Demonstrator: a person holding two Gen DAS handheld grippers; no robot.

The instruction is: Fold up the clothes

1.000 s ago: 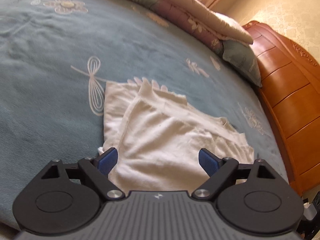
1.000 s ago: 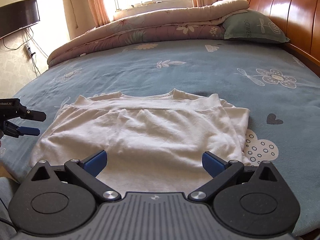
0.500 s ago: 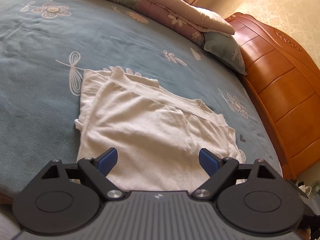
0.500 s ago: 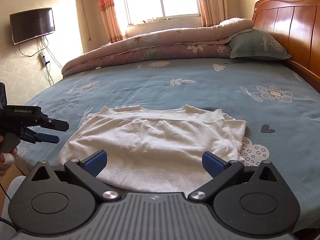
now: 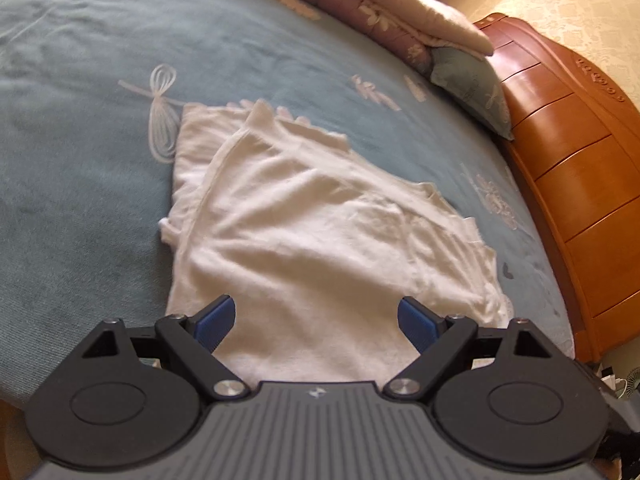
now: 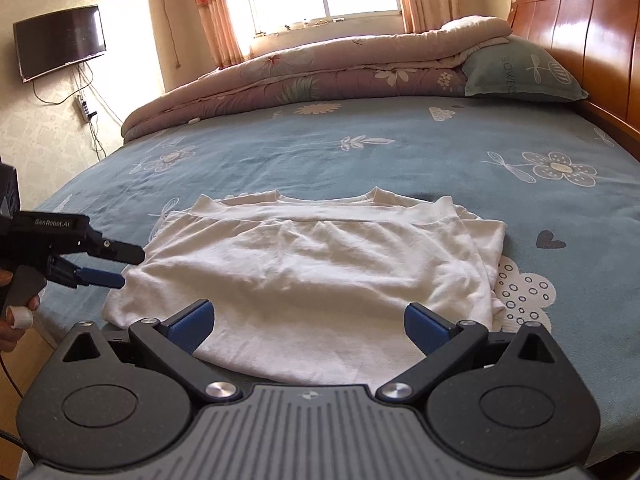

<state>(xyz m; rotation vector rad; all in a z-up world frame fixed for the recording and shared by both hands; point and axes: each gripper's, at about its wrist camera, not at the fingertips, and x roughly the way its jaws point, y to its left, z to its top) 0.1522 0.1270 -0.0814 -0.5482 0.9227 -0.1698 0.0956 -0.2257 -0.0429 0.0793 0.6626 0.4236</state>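
Note:
A white garment [image 6: 312, 272] lies folded flat on the blue bed sheet [image 6: 400, 160], near the bed's front edge, with its ribbed neckline on the far side. My right gripper [image 6: 308, 324] is open above the garment's near hem, nothing between its blue pads. My left gripper [image 6: 129, 268] shows at the left in the right wrist view, open, its tips right at the garment's left edge. In the left wrist view the left gripper [image 5: 316, 318] hovers open over the garment [image 5: 320, 240], which fills the gap between the fingers without being pinched.
A rolled quilt [image 6: 320, 68] and a green pillow [image 6: 516, 72] lie along the bed's far side. The wooden headboard [image 6: 580, 40] rises on the right. A wall television [image 6: 60, 46] and a power strip [image 6: 84, 106] are on the left. A hand [image 6: 12, 316] holds the left gripper.
The left gripper has moved right, up to the garment's left edge. The right wrist view has drawn back and tilted up, showing more of the room. Both grippers stayed open.

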